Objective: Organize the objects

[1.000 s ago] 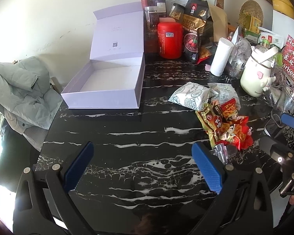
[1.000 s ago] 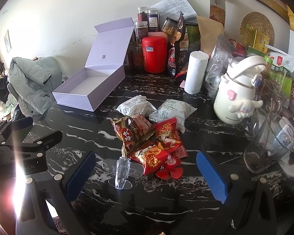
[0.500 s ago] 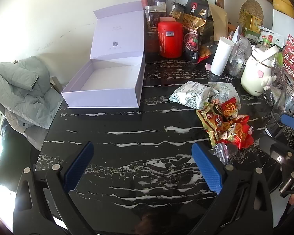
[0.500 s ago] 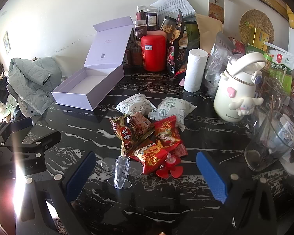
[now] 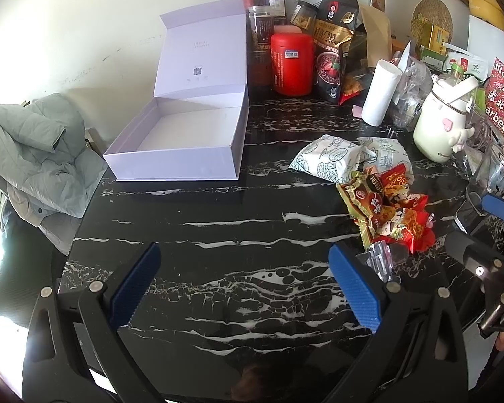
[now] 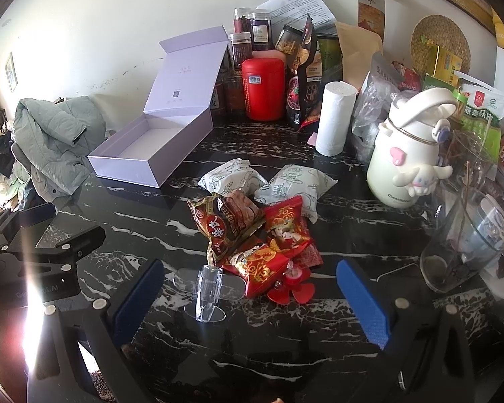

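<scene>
An open, empty lilac box [image 5: 181,137] [image 6: 151,151] sits at the back left of the black marble table [image 5: 218,221]. A heap of red and gold snack packets [image 5: 386,211] [image 6: 252,235] lies right of centre, with two white patterned pouches [image 5: 332,158] [image 6: 232,178] behind it. A clear plastic piece [image 6: 208,288] and a small red flower toy [image 6: 292,285] lie at the heap's near edge. My left gripper [image 5: 242,285] is open and empty over bare table. My right gripper [image 6: 248,299] is open and empty, just short of the clear piece and heap.
A red canister [image 5: 292,63], jars, snack bags, a white paper roll [image 6: 334,117], a white cartoon bottle [image 6: 406,161] and a glass cup [image 6: 463,241] crowd the back and right. A green jacket [image 5: 33,154] hangs off the left edge.
Both views have shifted very slightly; the right gripper edged a little toward the snack heap. Nothing was picked up or moved.
</scene>
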A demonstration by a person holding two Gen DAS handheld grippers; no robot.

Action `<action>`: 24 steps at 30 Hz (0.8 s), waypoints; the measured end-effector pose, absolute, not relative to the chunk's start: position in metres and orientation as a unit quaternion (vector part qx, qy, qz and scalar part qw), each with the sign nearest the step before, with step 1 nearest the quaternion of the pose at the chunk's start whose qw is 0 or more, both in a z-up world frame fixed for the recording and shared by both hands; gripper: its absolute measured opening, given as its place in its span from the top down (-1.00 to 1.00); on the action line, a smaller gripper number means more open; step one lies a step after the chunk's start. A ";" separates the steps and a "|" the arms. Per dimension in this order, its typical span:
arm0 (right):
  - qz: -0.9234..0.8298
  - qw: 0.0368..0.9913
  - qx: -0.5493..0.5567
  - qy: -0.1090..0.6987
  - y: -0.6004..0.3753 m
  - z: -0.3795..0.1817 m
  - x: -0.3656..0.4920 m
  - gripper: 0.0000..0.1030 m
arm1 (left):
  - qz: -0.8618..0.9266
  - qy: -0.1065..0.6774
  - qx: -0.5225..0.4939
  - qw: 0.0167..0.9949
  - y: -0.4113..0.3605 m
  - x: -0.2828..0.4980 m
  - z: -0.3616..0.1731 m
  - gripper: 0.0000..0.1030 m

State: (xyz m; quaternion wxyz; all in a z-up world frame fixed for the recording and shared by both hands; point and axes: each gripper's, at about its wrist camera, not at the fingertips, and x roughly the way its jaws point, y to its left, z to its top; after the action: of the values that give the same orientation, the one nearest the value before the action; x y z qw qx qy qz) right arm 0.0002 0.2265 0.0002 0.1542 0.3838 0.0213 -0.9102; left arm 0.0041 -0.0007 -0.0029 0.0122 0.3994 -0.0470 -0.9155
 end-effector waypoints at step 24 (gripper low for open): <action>-0.907 0.158 0.390 0.018 0.232 -0.007 0.013 -1.00 | -0.914 -0.047 0.404 0.011 0.006 0.013 -0.008 -0.95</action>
State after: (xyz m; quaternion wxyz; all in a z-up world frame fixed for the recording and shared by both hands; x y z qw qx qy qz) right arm 0.0129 0.2319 -0.0067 0.1576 0.3895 0.0176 -0.9073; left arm 0.0128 0.0062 -0.0078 0.0107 0.4035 -0.0468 -0.9137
